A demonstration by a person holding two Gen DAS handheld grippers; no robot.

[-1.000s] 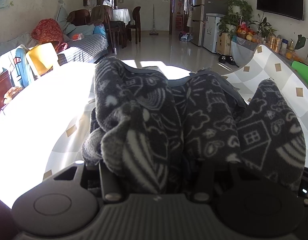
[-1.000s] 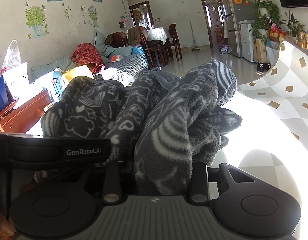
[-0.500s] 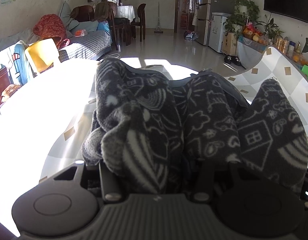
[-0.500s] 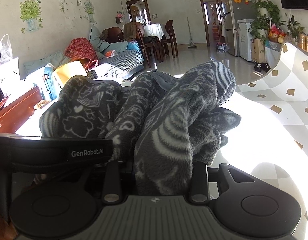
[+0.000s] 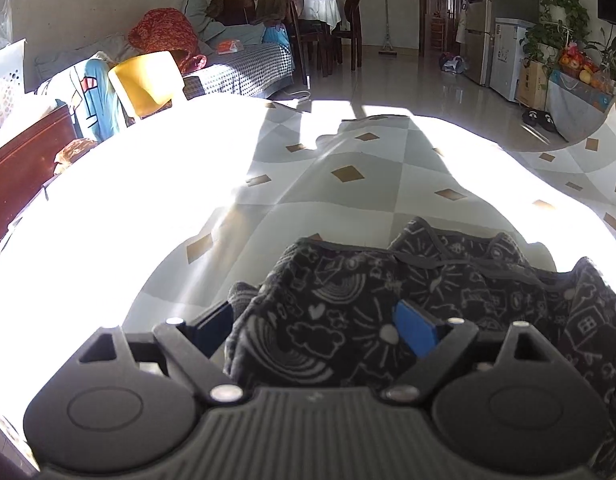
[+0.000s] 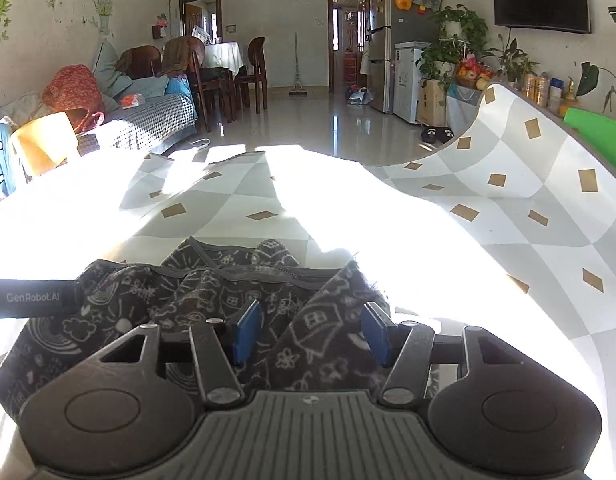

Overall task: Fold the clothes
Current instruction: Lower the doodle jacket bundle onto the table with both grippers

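Observation:
A dark grey fleece garment (image 5: 448, 280) with white doodle print lies bunched low on the checked tablecloth (image 5: 348, 152). My left gripper (image 5: 316, 328) stands open around the garment's left end, its blue pad (image 5: 416, 332) resting against the fabric. In the right wrist view the same garment (image 6: 227, 280) spreads across the front, and my right gripper (image 6: 312, 332) is open over its right end, with a fold of fabric between the two blue pads (image 6: 247, 330). The left gripper's black body (image 6: 31, 298) shows at the left edge.
The tablecloth's right side (image 6: 528, 184) curls upward. A yellow chair (image 5: 147, 76) and a dark wooden cabinet (image 5: 23, 172) stand left of the table. A sofa, dining chairs, fridge and plants lie farther off.
Both grippers were shut on the garment and held it up in front of the cameras. Now both are open and the garment lies low on the table.

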